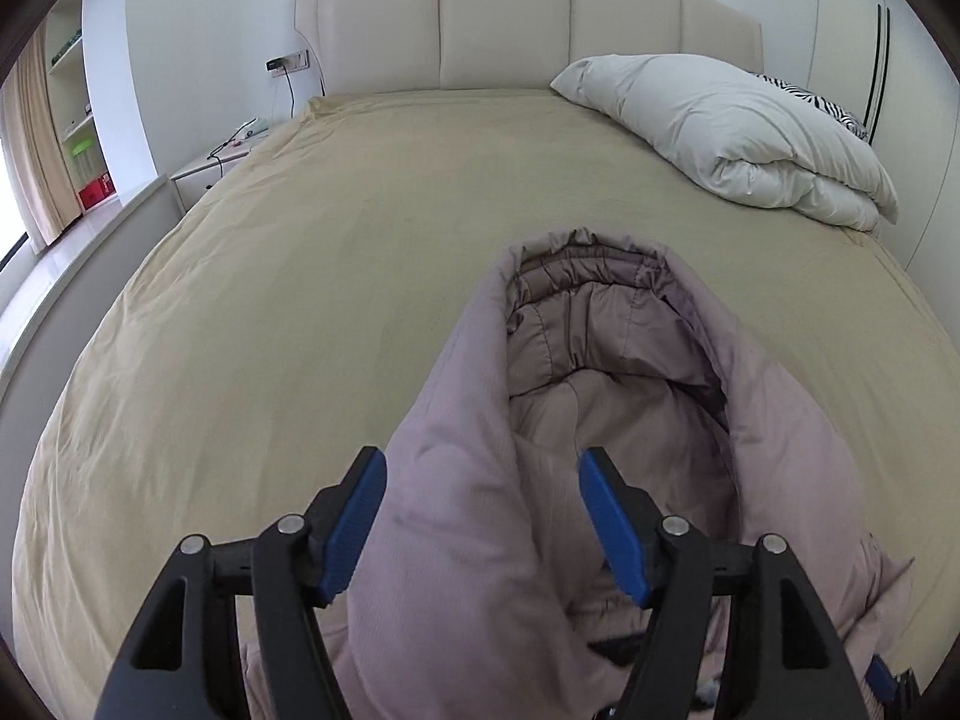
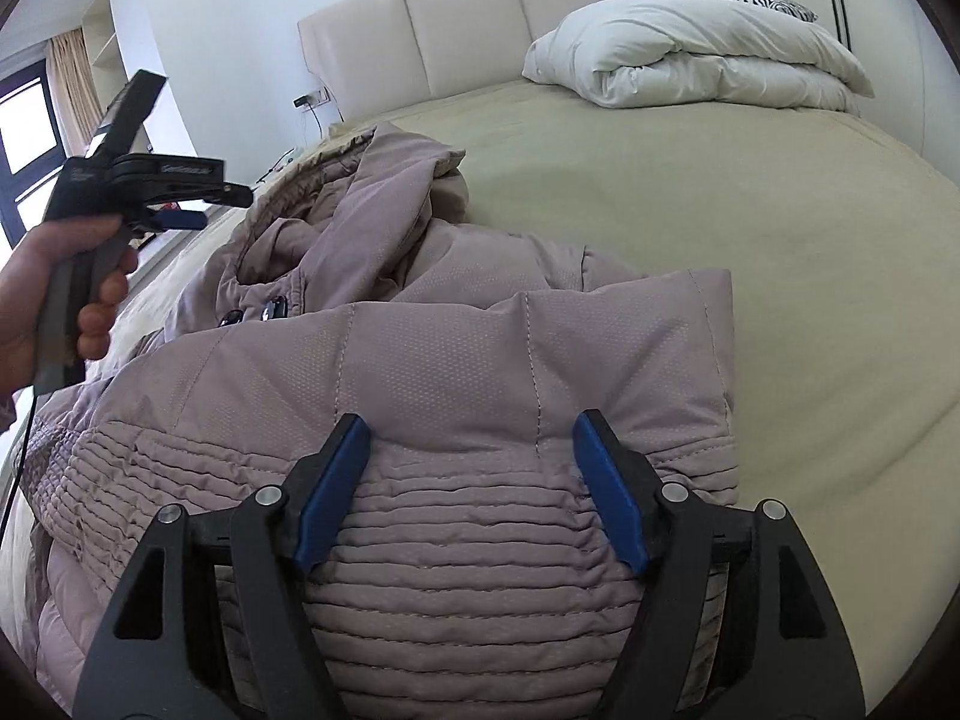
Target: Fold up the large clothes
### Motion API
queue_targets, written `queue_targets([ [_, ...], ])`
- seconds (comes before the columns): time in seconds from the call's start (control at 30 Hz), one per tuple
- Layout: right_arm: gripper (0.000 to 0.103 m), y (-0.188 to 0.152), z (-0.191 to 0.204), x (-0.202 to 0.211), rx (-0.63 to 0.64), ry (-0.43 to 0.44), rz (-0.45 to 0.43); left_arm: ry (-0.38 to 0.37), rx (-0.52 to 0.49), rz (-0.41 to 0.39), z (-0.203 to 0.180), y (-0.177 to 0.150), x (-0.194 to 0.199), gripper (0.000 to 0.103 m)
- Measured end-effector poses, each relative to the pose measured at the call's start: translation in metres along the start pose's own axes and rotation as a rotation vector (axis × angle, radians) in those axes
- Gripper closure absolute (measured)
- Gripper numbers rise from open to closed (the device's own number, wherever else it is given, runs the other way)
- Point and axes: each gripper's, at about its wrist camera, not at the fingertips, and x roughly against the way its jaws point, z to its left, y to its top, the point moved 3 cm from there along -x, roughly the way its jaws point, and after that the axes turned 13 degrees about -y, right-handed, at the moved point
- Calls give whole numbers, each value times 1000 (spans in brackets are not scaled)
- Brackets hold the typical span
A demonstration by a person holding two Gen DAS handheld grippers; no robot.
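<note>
Hovering both grippers over the mauve puffer jacket (image 2: pixel 456 372), bunched near the bed's (image 1: pixel 336 252) foot edge. We hold left gripper (image 1: pixel 483 516) and right gripper (image 2: pixel 471 480) spread apart, gripping nothing. Fold seemingly half-made; next we'd pinch the ribbed hem (image 2: pixel 468 552).

The right gripper (image 2: pixel 471 438) is hovering open over the mauve padded jacket's (image 2: pixel 468 360) quilted hem, lying on the bed (image 2: pixel 750 210).
</note>
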Motion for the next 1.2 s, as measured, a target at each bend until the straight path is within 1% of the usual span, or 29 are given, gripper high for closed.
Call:
queue_targets([
  [0.1,32,-4,-1,3,-5,4,-8,35,7,43,5,9,-26,34],
  [0.13,32,-4,1,1,-6,7,-10,29,28,68,10,9,-35,50],
  [0.17,32,-5,-2,4,-9,9,-11,23,59,98,16,7,-43,74],
  [0.2,32,-5,-2,4,-10,9,-12,8,87,109,22,3,-45,76],
  [0.23,32,-6,-2,4,-9,9,-12,-5,99,93,26,0,-43,86],
  [0.27,32,-5,-3,4,-9,8,-12,-7,90,76,27,-2,-37,89],
  [0.33,32,-4,-3,6,-11,10,-17,-2,57,33,25,-8,-20,91],
  [0.4,32,0,-6,20,-44,25,-32,3,2,-26,19,-13,7,92],
  [0.43,32,5,-7,32,-81,61,-52,10,-35,-59,15,-16,21,92],
  [0.47,32,12,-7,45,-107,100,-82,11,-70,-95,10,-19,35,92],
  [0.5,32,24,-2,58,-114,108,-121,9,-94,-129,6,-22,48,92],
  [0.53,27,37,4,64,-103,106,-146,7,-110,-158,1,-27,60,92],
  [0.57,24,52,14,61,-78,119,-140,-3,-118,-183,-4,-32,70,92],
  [0.63,23,81,36,39,-31,149,-85,-21,-138,-229,-14,-43,89,92],
  [0.7,23,108,51,12,-25,119,-56,-30,-160,-265,-22,-53,104,92],
  [0.77,23,133,66,-15,-14,109,-35,-48,-162,-287,-26,-62,114,92],
  [0.83,23,150,80,-45,-8,60,1,-66,-143,-303,-23,-66,120,92],
  [0.9,23,164,86,-76,-42,0,50,-76,-131,-316,-20,-70,125,92],
  [1.0,23,179,94,-112,-81,-50,109,-73,-141,-330,-19,-77,129,92],
  [1.03,27,182,94,-123,-90,-75,133,-72,-144,-332,-19,-78,130,92],
  [1.07,35,185,93,-133,-106,-73,157,-70,-146,-333,-18,-79,130,92],
  [1.1,56,187,92,-142,-128,-61,182,-72,-144,-333,-17,-78,129,92],
  [1.13,71,188,87,-149,-159,-55,214,-73,-140,-333,-15,-78,129,92],
  [1.17,73,189,80,-150,-192,-35,230,-74,-135,-336,-15,-78,130,92],
  [1.2,79,189,75,-148,-212,-23,230,-79,-130,-338,-13,-80,132,92],
])
